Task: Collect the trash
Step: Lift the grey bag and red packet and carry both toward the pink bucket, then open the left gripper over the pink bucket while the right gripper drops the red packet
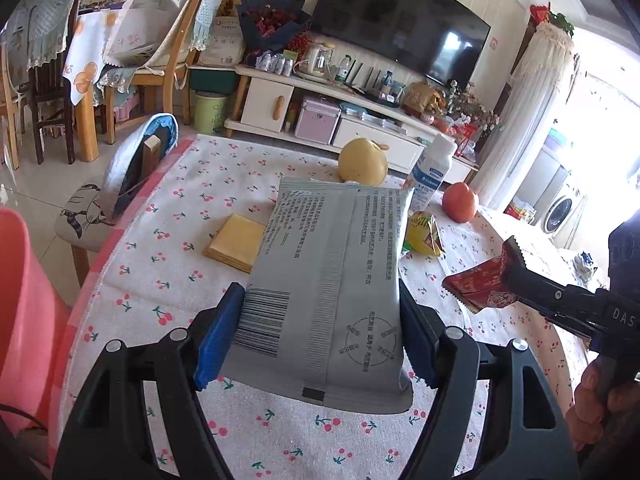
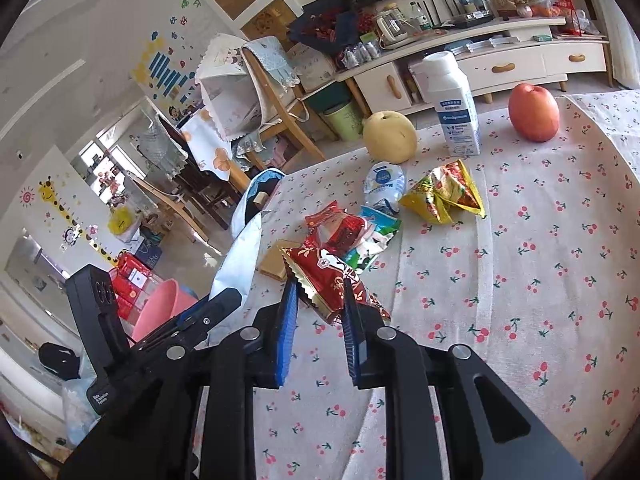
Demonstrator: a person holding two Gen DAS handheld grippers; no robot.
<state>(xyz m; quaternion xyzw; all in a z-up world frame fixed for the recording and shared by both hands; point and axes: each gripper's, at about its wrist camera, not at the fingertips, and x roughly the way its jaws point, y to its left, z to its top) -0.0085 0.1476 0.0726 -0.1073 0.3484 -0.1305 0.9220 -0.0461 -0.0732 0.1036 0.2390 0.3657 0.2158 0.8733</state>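
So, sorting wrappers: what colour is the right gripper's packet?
Red packet with gold edging; right wrist view.

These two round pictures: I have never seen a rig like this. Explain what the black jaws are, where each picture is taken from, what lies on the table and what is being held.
There is no robot arm here. A person holds a hand-operated gripper in each hand, and each gripper carries a wide-angle camera looking forward along its jaws.

The left wrist view shows the left gripper closed on a grey snack bag, lifted off the cherry-print tablecloth. At its right edge you see the right gripper from the side.

The right wrist view shows the right gripper pinching a red wrapper.

On the table lie a pear, a white bottle, an apple, a yellow crumpled wrapper, a crushed small bottle, more wrappers and a flat tan square. A pink bin stands beside the table.
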